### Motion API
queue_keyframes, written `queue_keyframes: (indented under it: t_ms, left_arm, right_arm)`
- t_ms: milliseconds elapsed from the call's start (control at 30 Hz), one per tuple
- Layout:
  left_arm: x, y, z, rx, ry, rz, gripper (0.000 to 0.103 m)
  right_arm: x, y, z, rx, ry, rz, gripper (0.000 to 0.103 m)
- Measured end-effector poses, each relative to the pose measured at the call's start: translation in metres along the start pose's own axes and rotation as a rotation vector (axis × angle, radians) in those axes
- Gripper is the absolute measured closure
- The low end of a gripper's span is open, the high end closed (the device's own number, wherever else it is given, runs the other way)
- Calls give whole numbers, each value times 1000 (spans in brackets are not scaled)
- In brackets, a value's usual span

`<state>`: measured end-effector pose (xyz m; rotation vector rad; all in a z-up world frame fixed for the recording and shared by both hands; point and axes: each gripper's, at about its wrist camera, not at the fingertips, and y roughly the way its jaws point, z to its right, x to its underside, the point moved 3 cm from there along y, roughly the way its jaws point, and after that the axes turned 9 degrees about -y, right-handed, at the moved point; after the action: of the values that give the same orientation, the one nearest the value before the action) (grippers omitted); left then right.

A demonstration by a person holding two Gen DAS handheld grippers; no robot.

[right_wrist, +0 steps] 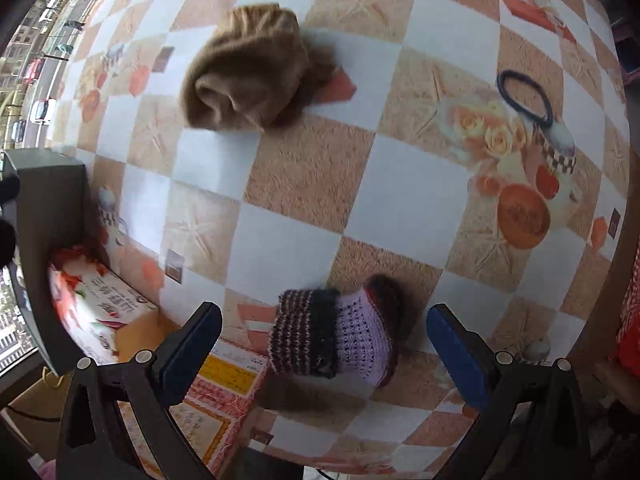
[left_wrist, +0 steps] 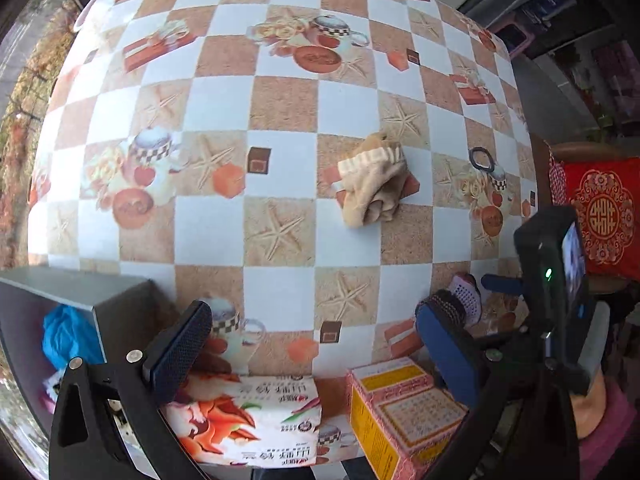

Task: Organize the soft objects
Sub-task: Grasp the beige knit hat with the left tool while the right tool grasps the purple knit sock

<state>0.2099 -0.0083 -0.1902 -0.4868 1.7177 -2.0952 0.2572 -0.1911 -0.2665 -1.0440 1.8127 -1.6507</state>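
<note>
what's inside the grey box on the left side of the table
In the left wrist view the grey box holds crumpled blue material and a bit of something white and pink below it. The box wall and the left gripper hide the rest.

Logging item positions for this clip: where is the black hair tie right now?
The black hair tie lies flat on the tablecloth at upper right in the right wrist view, right of the tan sock, touching neither gripper.

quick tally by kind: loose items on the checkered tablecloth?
Tan socks bundle: 1
Purple knitted bootie: 1
Black hair tie: 1
Printed boxes at the table edge: 2, floral, yellow-pink
Total: 5
</note>
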Motion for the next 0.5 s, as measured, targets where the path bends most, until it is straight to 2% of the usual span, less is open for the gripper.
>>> queue_keyframes:
  t_ms: [100,167,200,333,500]
  left_arm:
    - [-17,15,26,-30,60,19,0]
    - [-29,24,43,-44,95,49,1]
    - [-35,30,50,-58,110,64,1]
    - [-55,60,68,-84,101,93,0]
    - [-66,99,67,-95,35,56,1]
  right_arm:
    - [15,12,11,14,43,23,0]
    - [27,13,26,27,74,51,24]
    - [33,13,40,6,101,59,40]
    - [55,10,60,3,166,96,41]
    - [61,12,57,24,125,135,38]
